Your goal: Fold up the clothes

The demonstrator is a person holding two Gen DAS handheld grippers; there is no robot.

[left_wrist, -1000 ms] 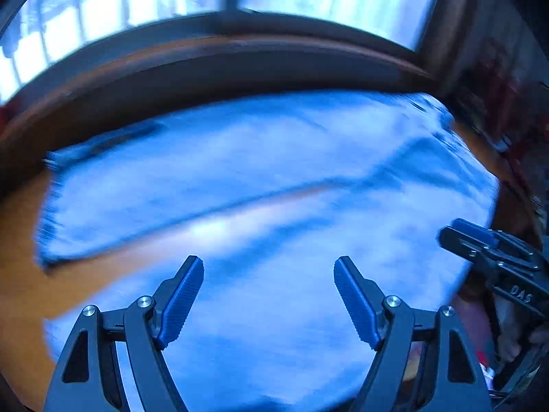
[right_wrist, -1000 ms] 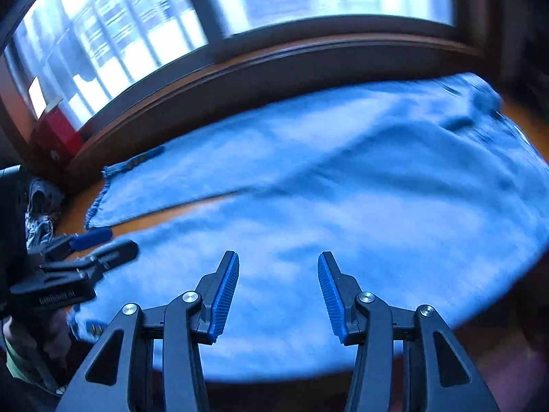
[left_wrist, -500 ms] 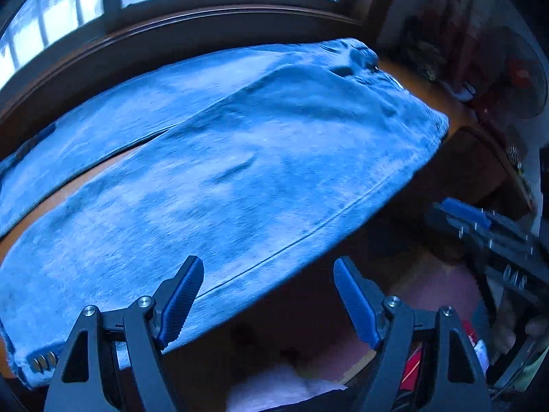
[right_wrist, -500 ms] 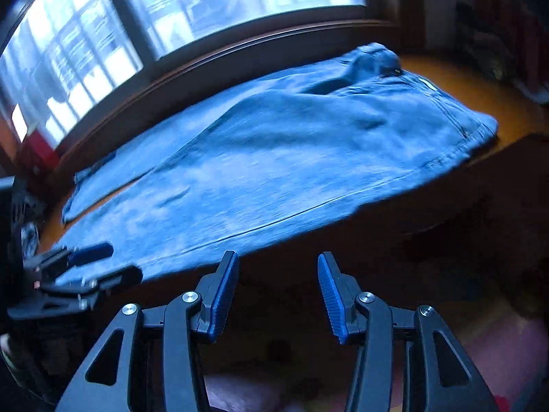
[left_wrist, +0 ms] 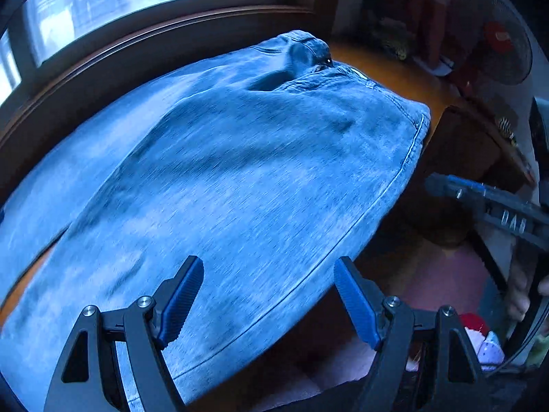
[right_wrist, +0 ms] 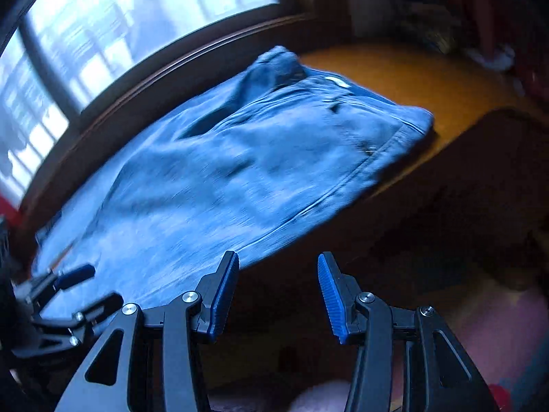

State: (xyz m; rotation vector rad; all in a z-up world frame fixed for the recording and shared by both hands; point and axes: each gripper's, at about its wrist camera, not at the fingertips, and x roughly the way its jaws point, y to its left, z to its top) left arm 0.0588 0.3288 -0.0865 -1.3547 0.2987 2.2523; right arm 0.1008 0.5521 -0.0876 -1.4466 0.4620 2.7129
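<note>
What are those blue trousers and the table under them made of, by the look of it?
The trousers look like denim: faded mottled blue, stitched side seam, thick waistband. The table seems to be wood with a smooth orange-brown varnish, faintly glossy; veneer or laminate can't be ruled out.

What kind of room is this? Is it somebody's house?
Probably a room in a home. Blue jeans lie spread on a wooden table beside a big window, and a standing fan sits in the corner.
</note>
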